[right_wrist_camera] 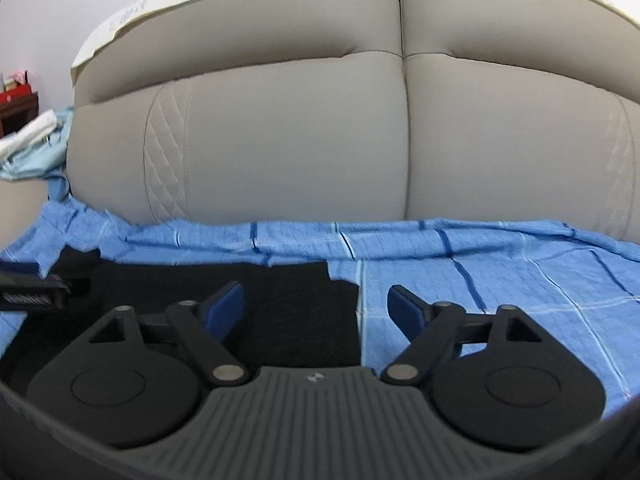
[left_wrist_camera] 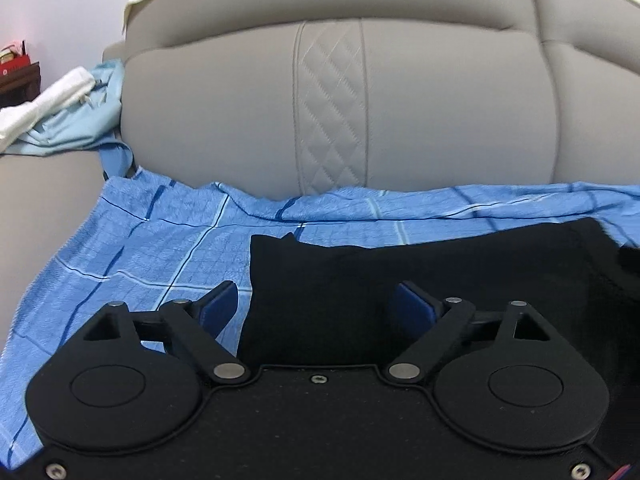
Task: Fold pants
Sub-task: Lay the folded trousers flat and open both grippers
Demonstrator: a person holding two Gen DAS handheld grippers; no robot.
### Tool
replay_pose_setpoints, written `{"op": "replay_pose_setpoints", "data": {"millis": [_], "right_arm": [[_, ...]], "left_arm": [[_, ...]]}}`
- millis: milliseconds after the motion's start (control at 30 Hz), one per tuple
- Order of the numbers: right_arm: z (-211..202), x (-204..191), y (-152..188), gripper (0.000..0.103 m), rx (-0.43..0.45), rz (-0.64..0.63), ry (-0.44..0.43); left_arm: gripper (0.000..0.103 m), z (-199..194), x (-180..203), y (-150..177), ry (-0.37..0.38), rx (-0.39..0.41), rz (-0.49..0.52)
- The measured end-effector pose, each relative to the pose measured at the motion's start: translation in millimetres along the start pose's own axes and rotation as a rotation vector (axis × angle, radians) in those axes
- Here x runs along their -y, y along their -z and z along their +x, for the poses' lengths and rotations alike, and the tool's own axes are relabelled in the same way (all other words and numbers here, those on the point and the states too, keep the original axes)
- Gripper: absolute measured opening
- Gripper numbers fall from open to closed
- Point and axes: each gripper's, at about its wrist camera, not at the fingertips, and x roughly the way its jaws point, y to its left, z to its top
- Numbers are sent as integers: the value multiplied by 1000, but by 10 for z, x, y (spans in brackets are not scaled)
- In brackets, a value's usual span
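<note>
You're hovering both grippers, left gripper (left_wrist_camera: 316, 304) and right gripper (right_wrist_camera: 316, 306), jaws wide apart and gripping nothing, straddling opposite ends of the black pants (left_wrist_camera: 400, 292).

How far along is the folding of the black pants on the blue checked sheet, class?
Done: the black pants lie as a flat, straight-edged rectangle on the blue checked sheet, so at least one fold looks made. In hand: nothing; the left gripper and right gripper are both open over its side edges. Left: possibly a further fold; the pictures cannot settle that.
</note>
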Motion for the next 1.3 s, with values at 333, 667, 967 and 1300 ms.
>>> {"op": "replay_pose_setpoints", "data": {"millis": [333, 667, 967, 1300], "right_arm": [[-377, -21, 456, 70, -82, -26, 48], [-508, 310, 740, 85, -34, 137, -33], [-1046, -137, 967, 100, 58, -4, 18], [-1108, -584, 1282, 103, 8, -33, -1]], "left_arm": [[92, -629, 101, 576, 81, -24, 72], [96, -676, 18, 852, 87, -86, -42], [103, -1075, 64, 960, 129, -79, -54], [103, -1237, 307, 1344, 89, -104, 72]]}}
